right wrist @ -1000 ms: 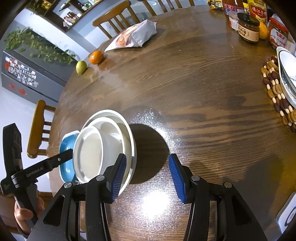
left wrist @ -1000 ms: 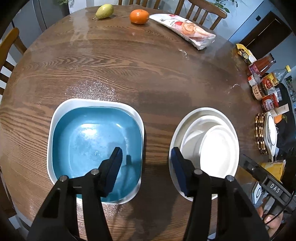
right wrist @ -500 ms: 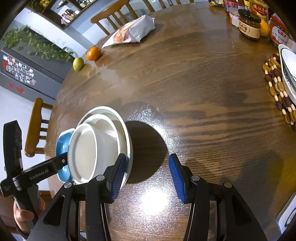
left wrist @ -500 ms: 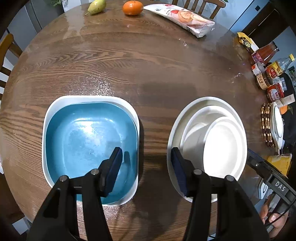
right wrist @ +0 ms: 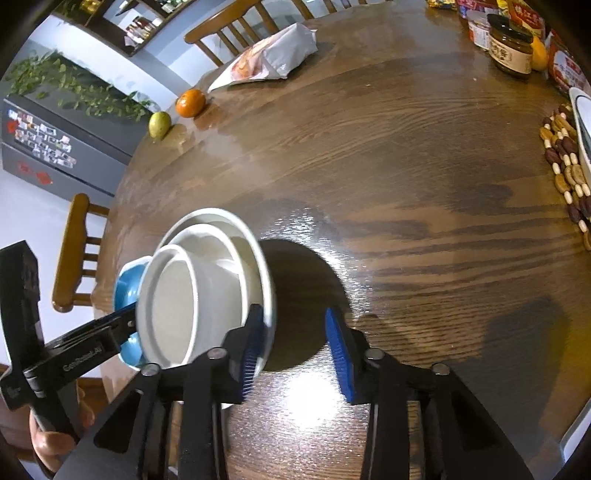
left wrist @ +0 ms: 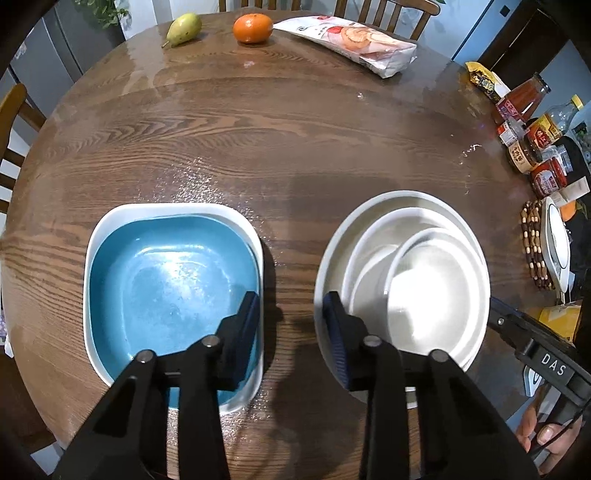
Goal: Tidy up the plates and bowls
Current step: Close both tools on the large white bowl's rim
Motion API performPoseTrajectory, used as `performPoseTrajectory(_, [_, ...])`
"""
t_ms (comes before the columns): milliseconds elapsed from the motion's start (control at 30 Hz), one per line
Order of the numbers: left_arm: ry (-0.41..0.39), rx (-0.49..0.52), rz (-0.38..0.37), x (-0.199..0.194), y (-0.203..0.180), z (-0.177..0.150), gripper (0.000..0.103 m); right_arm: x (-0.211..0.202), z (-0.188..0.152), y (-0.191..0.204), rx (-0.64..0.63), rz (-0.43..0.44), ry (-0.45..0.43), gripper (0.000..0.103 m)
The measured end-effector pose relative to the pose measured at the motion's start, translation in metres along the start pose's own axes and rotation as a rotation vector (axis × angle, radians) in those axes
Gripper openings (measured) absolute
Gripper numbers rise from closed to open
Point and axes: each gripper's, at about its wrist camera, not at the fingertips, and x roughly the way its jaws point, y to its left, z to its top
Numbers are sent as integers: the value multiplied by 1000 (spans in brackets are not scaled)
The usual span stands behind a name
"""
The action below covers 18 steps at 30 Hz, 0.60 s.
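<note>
**Both grippers closing over the table beside the stacked dishes**

While its jaws are closing, the left gripper (left wrist: 291,314) hangs over the strip of bare wooden table (left wrist: 295,147) between two stacks, and nothing is caught between its blue pads. One pad sits over the right edge of the blue square dish (left wrist: 166,280), the other over the left rim of the white plate (left wrist: 328,266); whether either pad touches its dish cannot be told. In the left wrist view the blue square dish fills the lower left of the frame, nested inside a white square dish (left wrist: 96,258). The white plate lies at lower right, with two white bowls (left wrist: 424,291) stacked inside it, the smaller one pushed toward the right rim.

In the right wrist view the right gripper (right wrist: 293,350) is also closing on nothing, its jaws over the dark shadow just right of the white plate (right wrist: 264,258). Its left pad is close against the plate's rim; contact cannot be told. The white bowls (right wrist: 207,288) sit at lower left of that frame, and a sliver of the blue dish (right wrist: 127,280) shows behind them.

Along the upper edge of the left wrist view lie a pear (left wrist: 183,28), an orange (left wrist: 253,27) and a snack bag (left wrist: 354,40). Sauce jars and bottles (left wrist: 528,129) crowd the right edge, above a beaded mat (left wrist: 532,243).
</note>
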Motion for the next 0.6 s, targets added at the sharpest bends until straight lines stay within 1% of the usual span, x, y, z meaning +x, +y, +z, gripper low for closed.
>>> performPoseTrajectory(33, [-8, 4, 3, 0, -2, 0, 28, 0, 0, 1, -3, 4, -1, 29])
performPoseTrajectory(67, [-12, 9, 3, 0, -4, -1, 23, 0, 0, 1, -5, 4, -2, 27])
performPoseTrajectory(100, [-15, 11, 1, 0, -6, 0, 18, 0, -1, 2, -7, 11, -3, 26])
performPoseTrajectory(200, [-24, 25, -1, 1, -12, -1, 8, -1, -1, 3, -9, 13, -7, 26])
performPoseTrajectory(400, [-49, 26, 4, 2, -13, -4, 6, 0, -2, 5, -13, 10, -12, 24])
performPoseTrajectory(500, [-57, 40, 10, 1, -17, -4, 3, 0, -2, 6, -19, 12, -12, 21])
performPoseTrajectory(600, [-62, 45, 13, 0, -16, -6, 3, -1, -2, 9, -28, 9, -12, 18])
